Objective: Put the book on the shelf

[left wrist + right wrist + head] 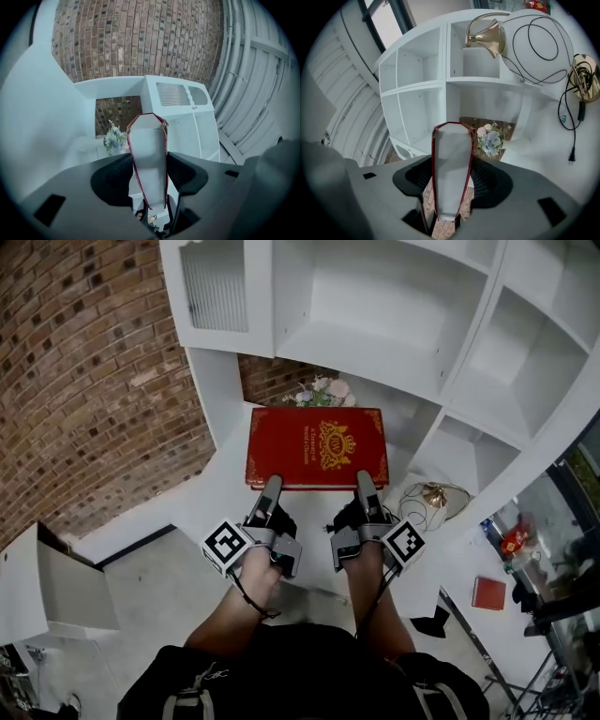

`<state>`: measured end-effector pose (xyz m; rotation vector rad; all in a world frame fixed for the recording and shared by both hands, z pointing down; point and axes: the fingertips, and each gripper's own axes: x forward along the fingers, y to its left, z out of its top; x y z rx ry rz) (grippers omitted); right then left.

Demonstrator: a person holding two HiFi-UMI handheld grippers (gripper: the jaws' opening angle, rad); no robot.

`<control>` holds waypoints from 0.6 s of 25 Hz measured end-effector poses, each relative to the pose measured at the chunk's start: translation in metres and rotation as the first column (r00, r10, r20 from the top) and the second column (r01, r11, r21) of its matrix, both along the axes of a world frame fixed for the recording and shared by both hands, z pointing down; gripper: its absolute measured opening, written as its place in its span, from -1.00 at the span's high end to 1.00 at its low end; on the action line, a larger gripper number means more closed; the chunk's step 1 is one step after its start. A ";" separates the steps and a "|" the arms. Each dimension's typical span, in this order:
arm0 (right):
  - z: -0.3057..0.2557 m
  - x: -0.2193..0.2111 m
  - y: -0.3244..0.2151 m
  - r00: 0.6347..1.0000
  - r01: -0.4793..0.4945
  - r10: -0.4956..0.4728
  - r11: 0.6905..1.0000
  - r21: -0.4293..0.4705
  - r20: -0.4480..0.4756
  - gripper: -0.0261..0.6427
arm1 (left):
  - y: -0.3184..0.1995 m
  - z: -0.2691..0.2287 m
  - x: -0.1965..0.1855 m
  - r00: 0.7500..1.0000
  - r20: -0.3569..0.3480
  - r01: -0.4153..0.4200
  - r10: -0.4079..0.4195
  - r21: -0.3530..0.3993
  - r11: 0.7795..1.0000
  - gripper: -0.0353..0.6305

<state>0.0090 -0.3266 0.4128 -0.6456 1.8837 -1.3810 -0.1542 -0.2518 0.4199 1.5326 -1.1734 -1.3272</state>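
Note:
A large red book [317,446] with a gold crest on its cover is held flat, cover up, in front of the white shelf unit [384,352]. My left gripper [270,488] is shut on the left part of the book's near edge. My right gripper [366,486] is shut on the right part of that edge. In the left gripper view the book's white page edge [149,150] stands between the jaws of the left gripper [149,177], both pads against its covers. The right gripper view shows the same: the book [451,164] is clamped in the right gripper [451,180].
A small bunch of flowers [321,390] sits in the low shelf opening just past the book. A brass horn-shaped piece [433,495] with a black cable [534,42] lies on the white surface at the right. A brick wall [84,371] is at the left. Open white compartments [352,296] rise above.

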 end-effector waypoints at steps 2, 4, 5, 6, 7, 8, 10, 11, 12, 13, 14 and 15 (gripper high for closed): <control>-0.001 -0.001 -0.005 0.999 -0.043 0.043 0.999 0.002 0.008 0.12 | -0.013 -0.006 -0.004 0.999 0.004 -0.047 0.047 0.023 0.999 0.19; -0.003 -0.004 -0.008 0.996 -0.085 0.085 0.996 0.007 0.017 0.12 | -0.023 -0.012 -0.009 0.996 0.011 -0.092 0.091 0.029 0.995 0.19; -0.005 -0.006 -0.009 0.994 -0.106 0.106 0.994 0.009 0.021 0.12 | -0.028 -0.014 -0.013 0.993 0.017 -0.113 0.113 0.025 0.993 0.18; -0.006 -0.008 -0.009 0.991 -0.130 0.130 0.991 0.010 0.023 0.12 | -0.033 -0.014 -0.017 0.991 0.027 -0.134 0.134 0.014 0.991 0.19; -0.007 -0.009 -0.010 0.988 -0.155 0.154 0.988 0.011 0.025 0.12 | -0.038 -0.013 -0.021 0.987 0.042 -0.155 0.155 -0.001 0.988 0.19; -0.009 -0.010 -0.011 0.984 -0.179 0.179 0.984 0.012 0.029 0.12 | -0.043 -0.014 -0.024 0.982 0.058 -0.177 0.177 -0.007 0.984 0.18; -0.013 -0.012 -0.012 0.974 -0.225 0.224 0.974 0.017 0.038 0.12 | -0.053 -0.023 -0.025 0.971 0.059 -0.234 0.232 0.024 0.972 0.18; -0.014 -0.013 -0.012 0.969 -0.246 0.245 0.969 0.022 0.041 0.12 | -0.058 -0.028 -0.026 0.965 0.054 -0.260 0.258 0.043 0.965 0.18; -0.016 -0.014 -0.013 0.964 -0.265 0.264 0.964 0.027 0.043 0.12 | -0.061 -0.031 -0.027 0.959 0.052 -0.282 0.279 0.054 0.958 0.18; -0.017 -0.016 -0.013 0.959 -0.282 0.280 0.959 0.032 0.046 0.12 | -0.065 -0.034 -0.029 0.953 0.053 -0.300 0.297 0.059 0.952 0.18; -0.019 -0.017 -0.013 0.954 -0.297 0.295 0.954 0.037 0.048 0.12 | -0.068 -0.035 -0.031 0.948 0.054 -0.315 0.312 0.061 0.947 0.18; -0.021 -0.018 -0.013 0.949 -0.312 0.310 0.949 0.041 0.048 0.12 | -0.071 -0.036 -0.033 0.944 0.058 -0.328 0.325 0.058 0.943 0.18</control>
